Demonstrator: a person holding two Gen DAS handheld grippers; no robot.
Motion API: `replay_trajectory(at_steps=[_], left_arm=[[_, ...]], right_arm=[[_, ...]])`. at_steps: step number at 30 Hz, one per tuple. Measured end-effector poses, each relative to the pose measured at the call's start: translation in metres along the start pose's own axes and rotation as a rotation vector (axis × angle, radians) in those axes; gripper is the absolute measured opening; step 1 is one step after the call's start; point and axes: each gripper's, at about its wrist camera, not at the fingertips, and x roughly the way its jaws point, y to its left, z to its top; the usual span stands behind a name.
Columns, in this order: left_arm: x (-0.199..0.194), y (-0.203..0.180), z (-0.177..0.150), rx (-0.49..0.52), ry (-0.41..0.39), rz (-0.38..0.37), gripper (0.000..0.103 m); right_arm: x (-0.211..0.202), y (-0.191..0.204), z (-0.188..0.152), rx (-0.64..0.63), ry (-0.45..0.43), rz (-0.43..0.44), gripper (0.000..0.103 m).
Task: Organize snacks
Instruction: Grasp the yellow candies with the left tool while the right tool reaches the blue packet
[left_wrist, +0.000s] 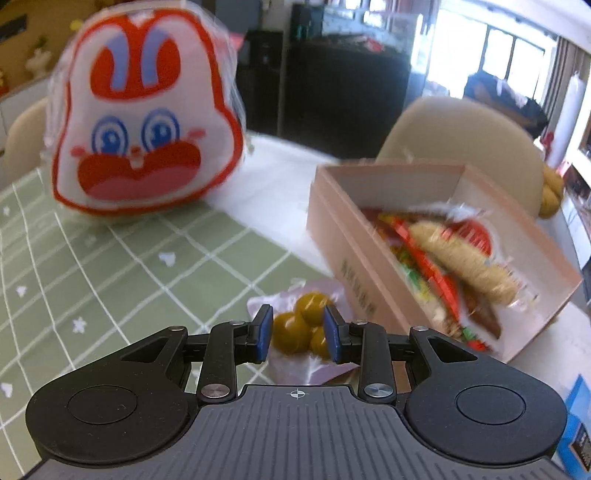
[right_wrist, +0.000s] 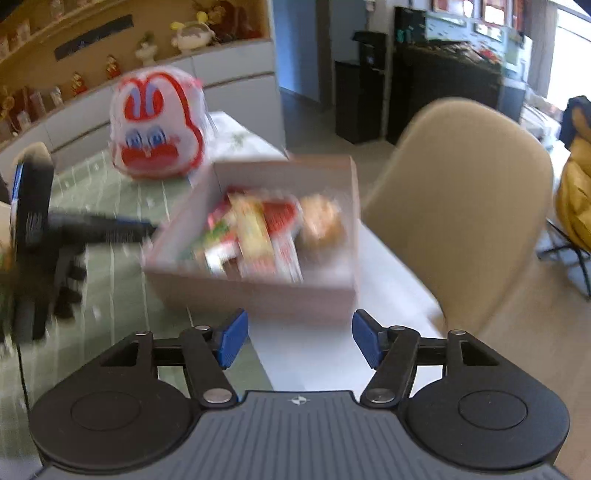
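Observation:
My left gripper (left_wrist: 297, 332) is shut on a clear packet of round olive-green fruits (left_wrist: 295, 328), its blue pads against the packet's sides just above the table. To the right of it stands an open pink cardboard box (left_wrist: 332, 229) with several wrapped snacks (left_wrist: 461, 258) in it. My right gripper (right_wrist: 299, 332) stands open, nothing between its pads, in front of the box's (right_wrist: 258, 295) near wall. The snacks (right_wrist: 266, 229) inside look blurred. The left gripper's black frame (right_wrist: 33, 229) shows at the left edge of the right wrist view.
A large rabbit-face bag (left_wrist: 147, 122) stands on the green checked tablecloth (left_wrist: 110, 277) behind, and also shows in the right wrist view (right_wrist: 159, 125). A beige chair (right_wrist: 461, 206) stands beyond the table edge. A blue box (left_wrist: 580, 424) sits at the right edge.

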Motion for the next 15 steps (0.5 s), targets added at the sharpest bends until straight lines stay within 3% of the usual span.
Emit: replay_trajectory(at_steps=[3,6,9,15], left_arm=[[0.004,0.006,-0.001,-0.030,0.006,0.016,0.034],[0.002,0.010,-0.002,-0.051,0.024,-0.020,0.028],[-0.003,0.012,-0.002,-0.057,0.066,-0.035,0.028],[-0.036,0.000,-0.028,0.008,0.107,0.041,0.027]], right_arm=[[-0.004,-0.007,-0.035,0.048,0.050,-0.009,0.063],[-0.004,-0.004,-0.061,0.061,0.077,-0.033,0.063],[-0.001,-0.002,-0.075,0.085,0.089,-0.057,0.063],[0.001,0.004,-0.082,0.118,0.080,-0.016,0.068]])
